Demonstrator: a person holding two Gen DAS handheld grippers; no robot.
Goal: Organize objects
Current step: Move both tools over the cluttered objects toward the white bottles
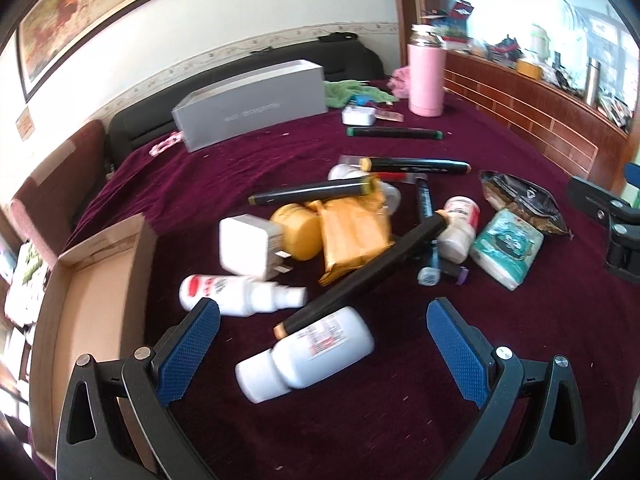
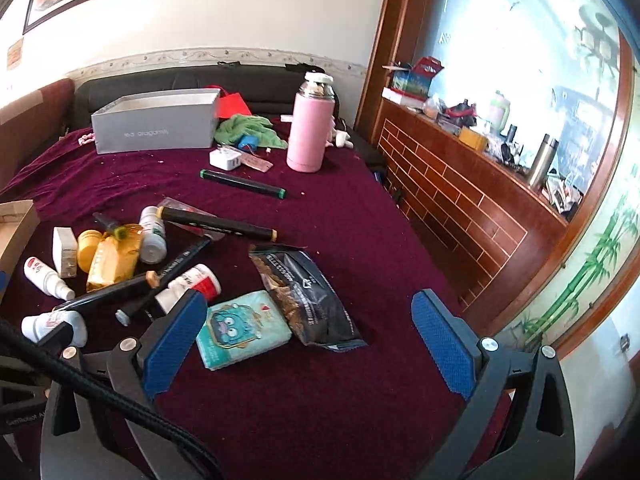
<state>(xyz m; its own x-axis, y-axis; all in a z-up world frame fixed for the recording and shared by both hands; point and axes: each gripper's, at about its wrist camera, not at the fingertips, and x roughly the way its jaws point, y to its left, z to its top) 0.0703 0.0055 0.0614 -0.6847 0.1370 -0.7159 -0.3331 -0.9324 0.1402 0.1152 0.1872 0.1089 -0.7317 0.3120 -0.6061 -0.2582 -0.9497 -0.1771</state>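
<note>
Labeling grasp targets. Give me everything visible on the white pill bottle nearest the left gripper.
The white plastic pill bottle with a red-and-white printed label lies on its side on the maroon cloth, white cap end pointing toward the lower left. It sits just ahead of the open left gripper, untouched by it. A long black marker with a tan tip rests across its upper side. Label text is too blurred to read.

Setting: home, living room or bedroom; cannot tell which. Evidence: maroon cloth (image 2: 340, 216) covering broad surface, household clutter on it. Behind cloth: dark sofa back (image 2: 256, 84) against white wall with patterned border strip (image 2: 224, 55). Above sofa: framed painting (image 1: 92, 12). Right of cloth: brick-pattern wooden ledge (image 2: 452, 184) under bright window (image 2: 520, 40), loaded with bottles and boxes. On cloth near sofa: pink flask (image 2: 310, 128), grey box (image 2: 156, 124).
</note>
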